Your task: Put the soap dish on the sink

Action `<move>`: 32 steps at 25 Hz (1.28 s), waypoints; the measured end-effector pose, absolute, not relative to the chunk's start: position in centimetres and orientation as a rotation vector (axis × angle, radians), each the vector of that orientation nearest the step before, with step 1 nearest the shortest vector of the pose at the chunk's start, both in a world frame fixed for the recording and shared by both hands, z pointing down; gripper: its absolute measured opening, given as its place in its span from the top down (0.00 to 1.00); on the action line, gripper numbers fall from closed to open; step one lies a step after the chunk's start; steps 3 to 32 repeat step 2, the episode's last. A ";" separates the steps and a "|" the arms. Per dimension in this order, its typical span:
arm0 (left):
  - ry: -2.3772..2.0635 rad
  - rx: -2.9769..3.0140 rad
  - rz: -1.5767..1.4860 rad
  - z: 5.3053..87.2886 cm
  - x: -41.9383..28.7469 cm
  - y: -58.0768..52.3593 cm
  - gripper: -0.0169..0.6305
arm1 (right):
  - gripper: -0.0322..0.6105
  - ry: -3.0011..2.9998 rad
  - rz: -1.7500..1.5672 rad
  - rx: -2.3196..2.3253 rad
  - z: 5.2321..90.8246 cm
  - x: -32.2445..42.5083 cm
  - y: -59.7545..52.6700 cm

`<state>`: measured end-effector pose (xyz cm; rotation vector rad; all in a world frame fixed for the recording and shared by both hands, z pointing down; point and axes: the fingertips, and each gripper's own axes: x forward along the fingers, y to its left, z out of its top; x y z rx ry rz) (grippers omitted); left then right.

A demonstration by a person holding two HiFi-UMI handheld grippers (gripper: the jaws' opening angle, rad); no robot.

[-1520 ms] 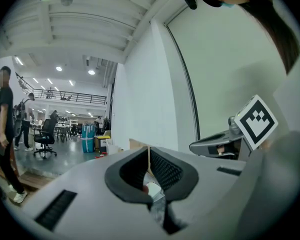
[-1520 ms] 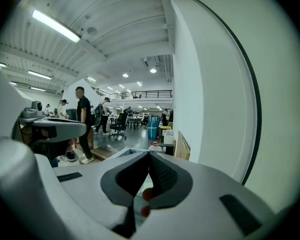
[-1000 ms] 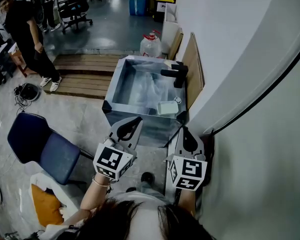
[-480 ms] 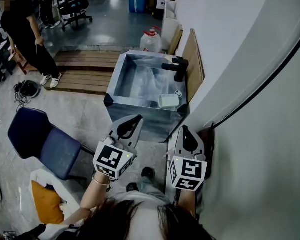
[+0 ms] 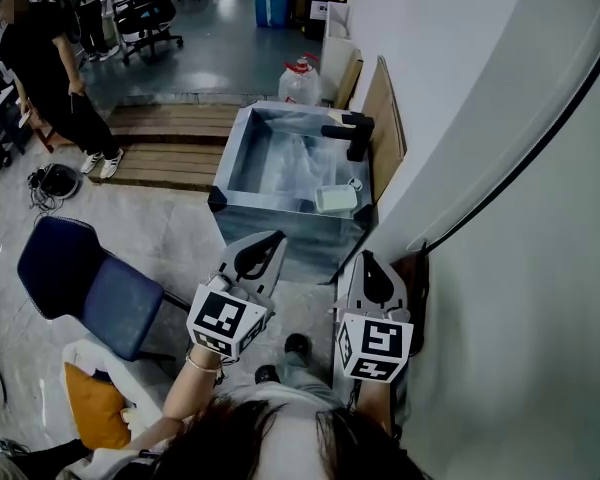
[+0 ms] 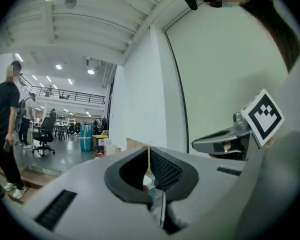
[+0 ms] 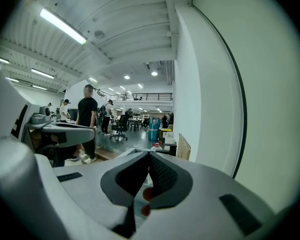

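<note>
With the soap dish (image 5: 337, 199) apparently already on the sink's (image 5: 280, 214) near-right rim, the left gripper (image 5: 276, 238) and right gripper (image 5: 368, 256) hung clenched, empty, short of it; only backing away seemed needed.

soap dish (image 5: 337, 199) too small for detail; sink (image 5: 240, 158) contents blurred; its front partly behind left hand-held gripper (image 5: 277, 238).

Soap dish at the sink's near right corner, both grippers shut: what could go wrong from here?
The soap dish sits close to the front edge of the sink; a nudge might tip it into the basin or off the front. The left gripper and right gripper are shut, so a regrasp without opening the fingers would likely just push it.
</note>
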<state>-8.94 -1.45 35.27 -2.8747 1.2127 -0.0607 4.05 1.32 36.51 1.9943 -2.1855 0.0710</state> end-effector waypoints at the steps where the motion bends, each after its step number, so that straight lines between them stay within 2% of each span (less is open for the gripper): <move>1: 1.211 -2.876 -0.059 35.2 -8.9 -1.4 0.96 | 0.91 -2.187 0.070 1.994 36.4 4.1 1.4; 32: 1.210 -2.876 -0.058 35.2 -8.8 -1.3 0.96 | 0.91 -2.189 0.070 1.994 36.4 4.1 1.5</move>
